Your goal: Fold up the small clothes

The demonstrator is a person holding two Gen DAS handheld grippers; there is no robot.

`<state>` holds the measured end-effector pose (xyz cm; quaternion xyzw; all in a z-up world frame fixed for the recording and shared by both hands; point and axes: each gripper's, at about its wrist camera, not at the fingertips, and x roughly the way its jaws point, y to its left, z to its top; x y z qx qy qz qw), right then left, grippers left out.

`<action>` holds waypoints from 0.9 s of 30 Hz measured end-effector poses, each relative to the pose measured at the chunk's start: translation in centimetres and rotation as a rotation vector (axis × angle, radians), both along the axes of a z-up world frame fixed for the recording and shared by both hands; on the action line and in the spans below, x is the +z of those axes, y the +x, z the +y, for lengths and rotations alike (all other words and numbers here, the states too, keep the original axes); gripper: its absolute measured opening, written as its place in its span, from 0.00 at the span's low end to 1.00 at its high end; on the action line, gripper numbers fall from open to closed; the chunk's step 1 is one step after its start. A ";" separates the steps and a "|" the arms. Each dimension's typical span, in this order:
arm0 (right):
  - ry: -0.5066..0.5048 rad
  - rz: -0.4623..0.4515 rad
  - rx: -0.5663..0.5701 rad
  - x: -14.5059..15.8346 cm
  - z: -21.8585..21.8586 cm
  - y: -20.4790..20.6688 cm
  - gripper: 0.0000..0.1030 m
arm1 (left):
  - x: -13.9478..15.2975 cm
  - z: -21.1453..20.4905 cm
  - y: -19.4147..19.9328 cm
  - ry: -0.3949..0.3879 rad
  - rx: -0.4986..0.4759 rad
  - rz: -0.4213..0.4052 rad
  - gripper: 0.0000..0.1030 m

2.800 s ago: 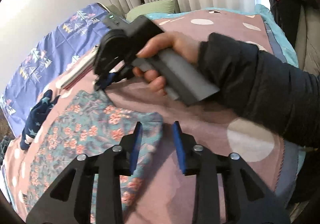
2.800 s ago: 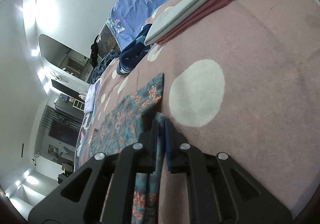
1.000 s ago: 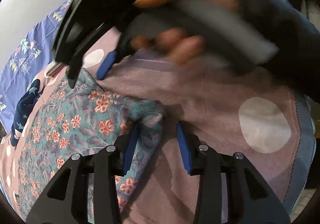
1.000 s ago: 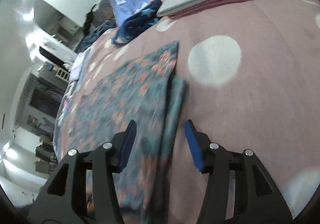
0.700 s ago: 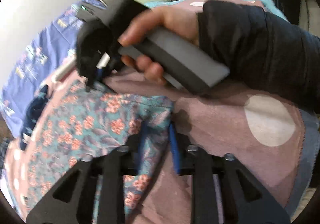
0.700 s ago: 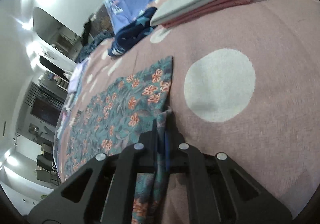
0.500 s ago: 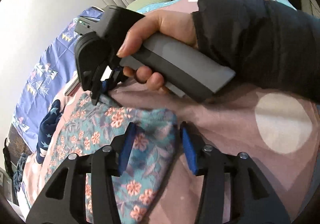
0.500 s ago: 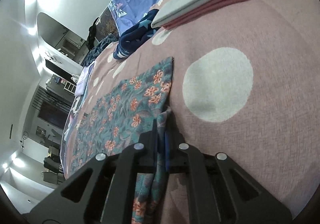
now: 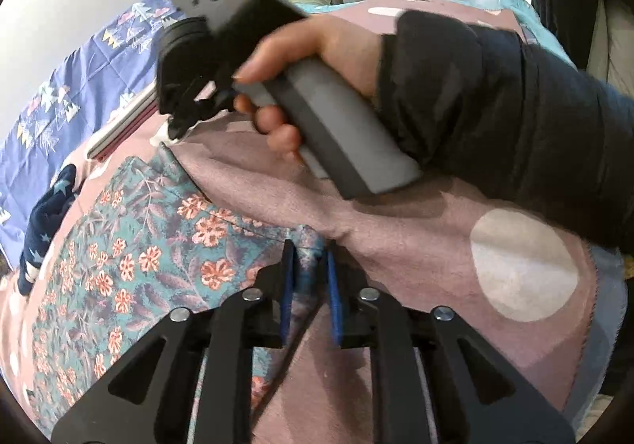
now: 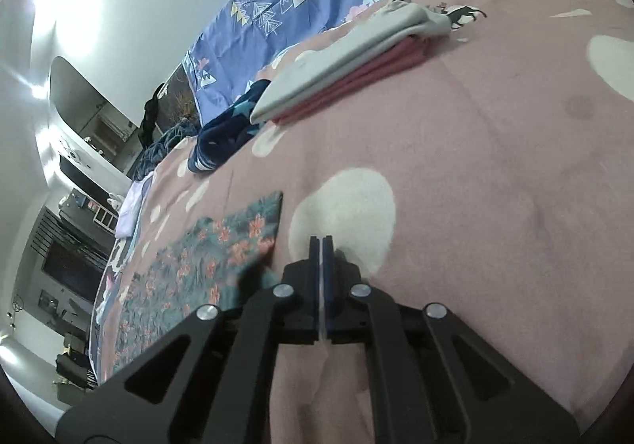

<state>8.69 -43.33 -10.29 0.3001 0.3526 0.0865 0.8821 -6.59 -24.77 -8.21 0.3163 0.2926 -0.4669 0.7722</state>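
— Saw what from the left wrist?

— Caught the left gripper [image 9: 309, 265] closing, with a bunched corner of the floral garment [image 9: 150, 246] pinched between its blue pads. Found the rest spread away to its left over the pink dotted blanket [image 9: 396, 230]. Showed the right gripper [image 9: 176, 127] from outside too, ahead and to the left, held by a hand [image 9: 317, 60] in a dark sleeve [image 9: 495, 107], tip down near the garment's far corner.

— Touching the cloth there?

— Could not tell; too dark and blurred at the tip.

— And from the right wrist?

— Found the right gripper [image 10: 321, 246] with its pads pressed together over a white dot of the blanket [image 10: 495, 166], no cloth visible between them. Placed the garment [image 10: 222, 246] just beside its left finger, blurred at the near edge. Gave plainly, well ahead, what the other view only glimpsed at its edge: a folded grey and pink stack [image 10: 348, 60], with a crumpled navy garment [image 10: 226, 135] to the left of it.
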 end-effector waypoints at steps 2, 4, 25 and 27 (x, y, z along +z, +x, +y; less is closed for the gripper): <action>0.011 -0.023 0.014 0.5 0.2 -1.6 0.04 | 0.8 1.0 -0.1 -0.042 0.011 0.057 0.27; 0.064 -0.109 0.105 2.2 1.4 -4.5 0.04 | 2.4 2.9 0.1 -0.127 0.019 0.122 0.29; -0.718 -0.402 0.404 8.8 29.5 -18.0 0.43 | 2.7 44.5 2.2 -0.492 1.028 0.121 0.42; -0.774 -0.426 0.525 7.1 35.3 -18.0 0.43 | 2.7 45.2 1.0 -0.521 1.017 0.117 0.42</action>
